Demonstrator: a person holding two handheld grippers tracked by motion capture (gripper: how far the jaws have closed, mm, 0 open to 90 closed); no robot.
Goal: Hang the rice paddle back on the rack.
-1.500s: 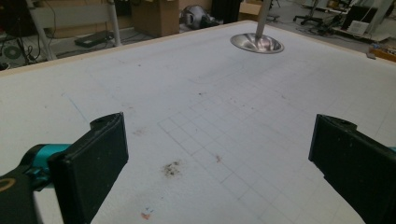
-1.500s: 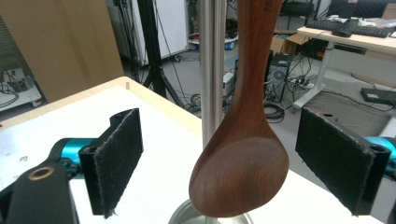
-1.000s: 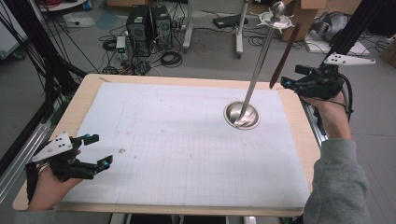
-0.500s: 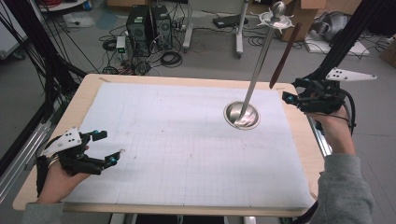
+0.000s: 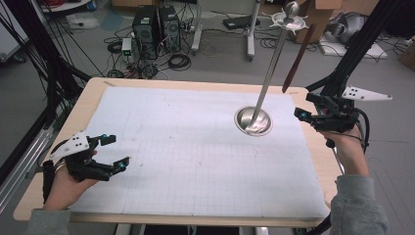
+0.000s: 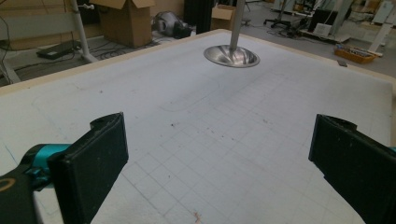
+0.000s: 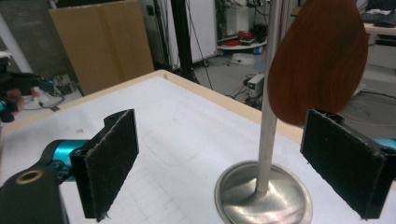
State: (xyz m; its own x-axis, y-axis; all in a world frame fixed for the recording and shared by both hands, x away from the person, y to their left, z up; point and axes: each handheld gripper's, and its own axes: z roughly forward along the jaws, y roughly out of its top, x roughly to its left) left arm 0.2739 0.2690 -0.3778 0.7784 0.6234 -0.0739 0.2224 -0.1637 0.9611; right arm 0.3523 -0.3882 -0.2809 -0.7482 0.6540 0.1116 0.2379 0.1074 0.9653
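High view: wooden spatula [image 5: 297, 58] hangs from the metal stand [image 5: 266, 83] at the surface's [image 5: 186, 147] far right | your right gripper [image 5: 313, 115] just beside the stand's base, jaws spread | your left gripper [image 5: 110, 152] near-left, jaws spread, empty.

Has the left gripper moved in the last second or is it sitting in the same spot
Yes. The left gripper has shifted forward and inward over the white mat, toward the metal stand's base, away from the table's near-left corner.

R gripper [image 5: 313, 113] open beside stand [image 5: 253, 121]; L gripper [image 5: 115, 152] open, far.
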